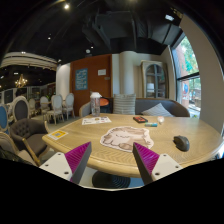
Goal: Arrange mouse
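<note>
Mouse (pixel 181 142) sits on the table (pixel 100 150) at the right edge, beyond and right of the right finger, apart from the pale mat (pixel 124 137). Gripper (pixel 112 160) spread wide, holding nothing. Swing right and straddle the narrow sides. Heading and long axis: too small to tell.
</note>
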Demonstrator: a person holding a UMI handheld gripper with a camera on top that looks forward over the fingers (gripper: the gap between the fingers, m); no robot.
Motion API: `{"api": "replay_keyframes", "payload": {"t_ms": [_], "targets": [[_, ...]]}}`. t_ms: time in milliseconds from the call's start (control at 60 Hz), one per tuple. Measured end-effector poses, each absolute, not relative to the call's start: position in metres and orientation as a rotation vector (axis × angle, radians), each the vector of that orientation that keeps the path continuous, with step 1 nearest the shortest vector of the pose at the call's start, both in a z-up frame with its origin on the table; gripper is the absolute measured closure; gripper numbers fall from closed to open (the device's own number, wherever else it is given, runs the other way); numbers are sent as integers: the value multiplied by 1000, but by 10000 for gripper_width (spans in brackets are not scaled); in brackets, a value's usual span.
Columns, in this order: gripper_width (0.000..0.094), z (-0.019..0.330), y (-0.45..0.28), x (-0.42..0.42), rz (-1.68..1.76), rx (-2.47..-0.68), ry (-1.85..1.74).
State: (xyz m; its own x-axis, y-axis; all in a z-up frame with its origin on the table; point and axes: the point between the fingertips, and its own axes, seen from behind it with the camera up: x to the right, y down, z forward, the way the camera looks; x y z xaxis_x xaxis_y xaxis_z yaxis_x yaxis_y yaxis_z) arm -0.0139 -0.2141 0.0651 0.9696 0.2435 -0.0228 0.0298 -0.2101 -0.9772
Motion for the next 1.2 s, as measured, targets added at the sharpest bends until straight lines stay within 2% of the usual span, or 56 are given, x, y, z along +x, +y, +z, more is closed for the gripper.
{"api": "replay_keyframes", "payload": {"t_ms": [233,583,717,917,1000,1067,1117,1183,1200], "targets": [[80,44,-194,54,119,-1871,-137],[83,27,-155,234,-135,-1953,34],[84,5,-125,261,-132,-2043,32],[97,6,-75,293,-176,-2089,39],[137,8,-53,308,-201,-2108,61],[191,-5,-42,310,-162,-2162,101],[256,-13,-38,311,-110,-2198,139],[407,-16,-31,314,-104,-2200,159],[419,-19,-31,317,-115,-2205,166]]}}
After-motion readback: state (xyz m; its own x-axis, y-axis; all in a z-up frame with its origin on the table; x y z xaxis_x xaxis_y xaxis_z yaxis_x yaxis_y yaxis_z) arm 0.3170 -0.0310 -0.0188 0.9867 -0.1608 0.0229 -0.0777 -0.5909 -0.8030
